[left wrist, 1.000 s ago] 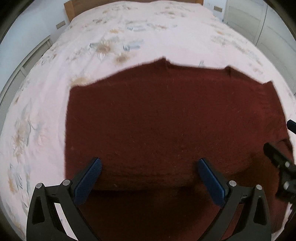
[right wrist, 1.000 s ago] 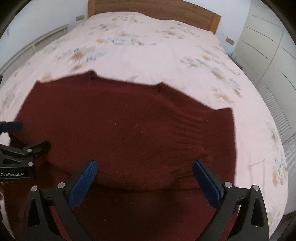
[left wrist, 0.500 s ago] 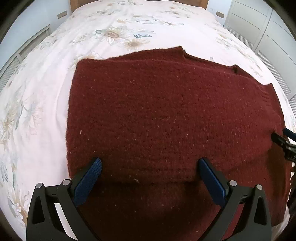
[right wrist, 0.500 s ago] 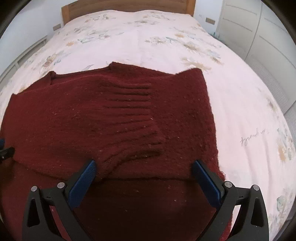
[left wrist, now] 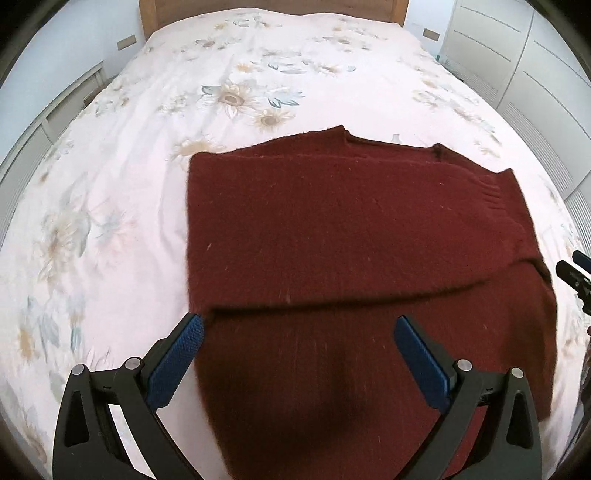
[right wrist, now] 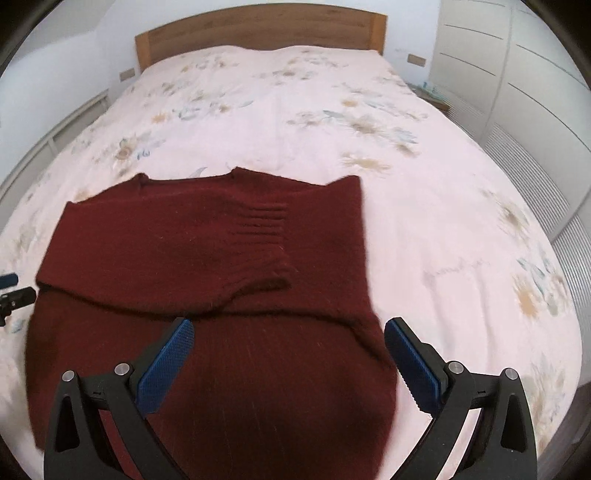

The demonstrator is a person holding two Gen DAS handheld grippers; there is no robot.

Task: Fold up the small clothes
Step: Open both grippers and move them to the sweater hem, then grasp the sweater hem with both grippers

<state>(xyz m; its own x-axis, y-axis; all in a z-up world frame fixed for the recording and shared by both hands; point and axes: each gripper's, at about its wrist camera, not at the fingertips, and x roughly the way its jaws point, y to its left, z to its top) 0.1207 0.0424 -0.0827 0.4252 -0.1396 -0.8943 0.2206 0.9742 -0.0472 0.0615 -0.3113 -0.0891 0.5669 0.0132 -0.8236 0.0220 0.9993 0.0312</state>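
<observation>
- Both claws have been drawn back nearward from the dark red knitted sweater, which is left folded on the pink floral bedspread.
- Left gripper and right gripper are held spread wide, empty.

Sweater: dark maroon knit, plain, with a ribbed cuff. Bedspread: pale pink, printed with beige flowers and grey-blue leaves. Headboard: light brown wood. Both grippers: black frames with blue finger pads. Wardrobe doors: white.
</observation>
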